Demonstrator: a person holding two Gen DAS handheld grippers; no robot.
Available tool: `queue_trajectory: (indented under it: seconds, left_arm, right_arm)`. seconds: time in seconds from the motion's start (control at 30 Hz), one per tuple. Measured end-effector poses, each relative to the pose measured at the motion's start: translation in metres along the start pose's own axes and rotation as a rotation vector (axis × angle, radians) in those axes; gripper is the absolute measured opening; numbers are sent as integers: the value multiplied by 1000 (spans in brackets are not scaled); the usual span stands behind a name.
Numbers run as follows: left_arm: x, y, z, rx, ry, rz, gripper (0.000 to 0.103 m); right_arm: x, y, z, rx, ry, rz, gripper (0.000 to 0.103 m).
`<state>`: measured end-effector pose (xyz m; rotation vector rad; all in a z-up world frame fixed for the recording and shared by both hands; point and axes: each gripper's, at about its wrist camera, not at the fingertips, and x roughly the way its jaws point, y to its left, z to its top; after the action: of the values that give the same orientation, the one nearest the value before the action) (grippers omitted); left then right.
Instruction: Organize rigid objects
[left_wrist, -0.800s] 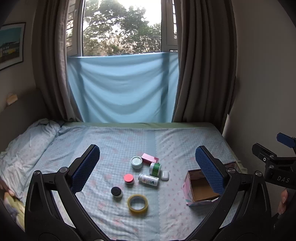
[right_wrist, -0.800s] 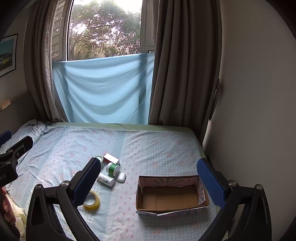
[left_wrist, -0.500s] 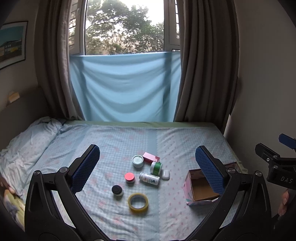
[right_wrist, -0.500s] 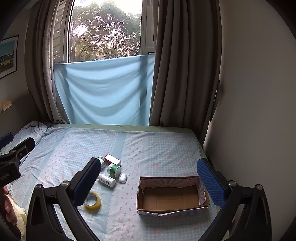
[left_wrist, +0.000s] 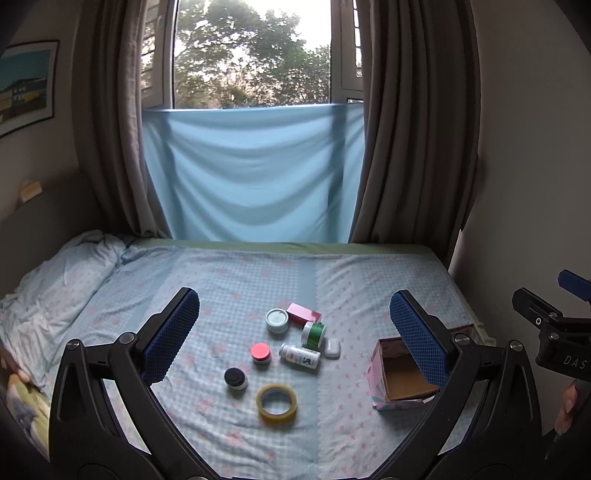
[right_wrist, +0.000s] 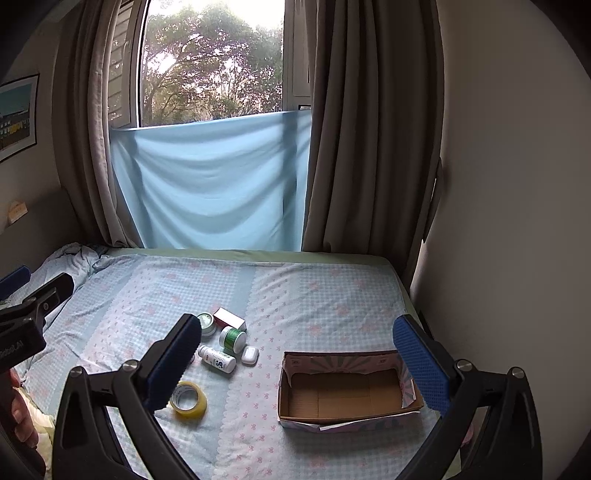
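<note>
Clutter is sitting mid-bed: tape roll (left_wrist: 277, 402) nearest, black-lidded jar (left_wrist: 235, 378) and pink-lidded jar (left_wrist: 260, 352) just beyond, white bottle (left_wrist: 300, 356) lying on its side beside a green-banded jar (left_wrist: 313, 333). Cardboard box (right_wrist: 345, 391) is standing apart on the bed (left_wrist: 240, 280). Left gripper (left_wrist: 295, 339) and right gripper (right_wrist: 297, 363) are hovering spread wide, gripping nothing.
</note>
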<state>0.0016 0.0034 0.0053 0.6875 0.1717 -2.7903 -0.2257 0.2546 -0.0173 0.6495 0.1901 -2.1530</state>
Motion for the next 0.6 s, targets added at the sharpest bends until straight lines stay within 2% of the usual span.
queue_trajectory:
  seconds: [0.6]
  left_arm:
    - [5, -1, 0, -33, 1, 72, 102]
  right_arm:
    - [0, 0, 2, 4, 0, 4, 103]
